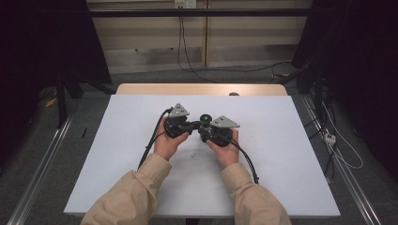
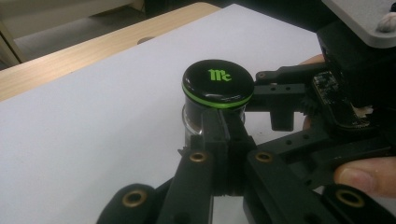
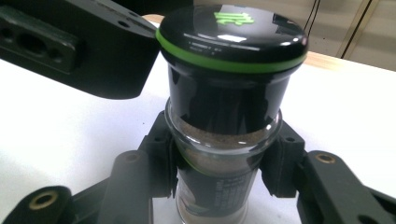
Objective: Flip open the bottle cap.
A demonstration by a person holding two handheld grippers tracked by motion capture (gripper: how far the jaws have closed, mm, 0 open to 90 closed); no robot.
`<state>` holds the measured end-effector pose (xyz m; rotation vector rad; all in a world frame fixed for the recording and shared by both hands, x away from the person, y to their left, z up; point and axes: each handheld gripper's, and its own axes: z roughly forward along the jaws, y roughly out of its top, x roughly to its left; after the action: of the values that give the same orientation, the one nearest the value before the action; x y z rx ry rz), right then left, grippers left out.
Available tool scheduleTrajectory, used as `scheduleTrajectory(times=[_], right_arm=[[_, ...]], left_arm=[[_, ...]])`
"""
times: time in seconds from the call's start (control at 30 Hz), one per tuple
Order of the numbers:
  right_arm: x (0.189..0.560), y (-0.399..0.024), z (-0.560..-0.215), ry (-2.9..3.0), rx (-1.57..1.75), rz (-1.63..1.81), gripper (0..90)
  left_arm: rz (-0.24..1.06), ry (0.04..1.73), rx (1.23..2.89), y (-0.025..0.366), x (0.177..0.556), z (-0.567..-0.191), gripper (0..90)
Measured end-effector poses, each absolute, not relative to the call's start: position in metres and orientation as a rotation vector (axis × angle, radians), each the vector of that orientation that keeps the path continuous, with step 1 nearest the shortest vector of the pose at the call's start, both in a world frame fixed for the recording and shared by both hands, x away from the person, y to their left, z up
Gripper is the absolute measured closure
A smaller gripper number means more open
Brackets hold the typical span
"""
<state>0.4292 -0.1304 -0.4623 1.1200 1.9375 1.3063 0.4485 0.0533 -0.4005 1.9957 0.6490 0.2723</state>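
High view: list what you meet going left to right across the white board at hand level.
Left cable → left hand → left gripper → jar → right gripper → right cable.

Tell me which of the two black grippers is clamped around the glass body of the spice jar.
The right gripper: its jaws press either side of the glass spice jar below the black green-ringed cap. The left gripper is shut beside the cap instead.
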Motion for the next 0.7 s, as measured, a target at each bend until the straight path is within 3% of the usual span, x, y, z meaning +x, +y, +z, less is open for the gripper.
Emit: scheduleTrajectory(times=[0.7], right_arm=[[0.4293,-0.1302,-0.4623,1.939,1.121,1.304,53.6]], left_arm=[[0.284,0.651,2.0,0.052,0.4478,-0.3999,90.0]])
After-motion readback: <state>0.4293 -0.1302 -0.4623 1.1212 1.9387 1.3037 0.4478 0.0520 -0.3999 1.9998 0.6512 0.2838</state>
